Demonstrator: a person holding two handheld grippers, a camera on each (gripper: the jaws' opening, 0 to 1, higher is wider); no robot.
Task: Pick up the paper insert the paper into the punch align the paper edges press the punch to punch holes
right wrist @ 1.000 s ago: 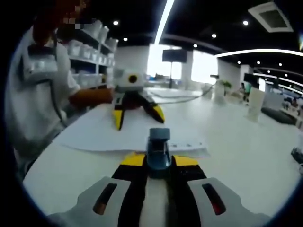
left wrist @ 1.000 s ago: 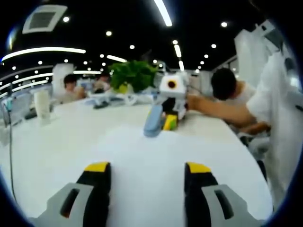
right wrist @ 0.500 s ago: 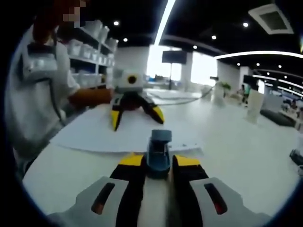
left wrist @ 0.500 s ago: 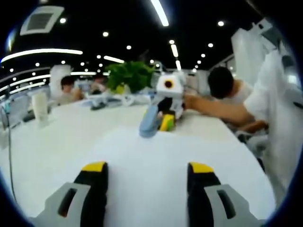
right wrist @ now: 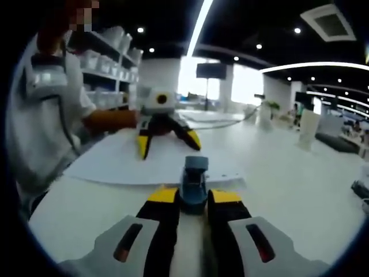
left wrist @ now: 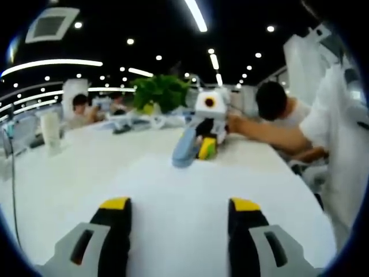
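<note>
Paper (left wrist: pixel 173 202) lies flat on the white table (left wrist: pixel 69 161), with the blue punch (right wrist: pixel 194 180) on its edge.

From my left gripper (left wrist: pixel 180 214) view, I see its jaws spread wide above the sheet, gripping nothing, and the punch far across it in the other gripper's yellow tips. In my right gripper (right wrist: pixel 194 196) view, its jaws are clamped on the punch, which sits over the sheet's near edge; the left one stands beyond, splayed, tips on the sheet.
</note>
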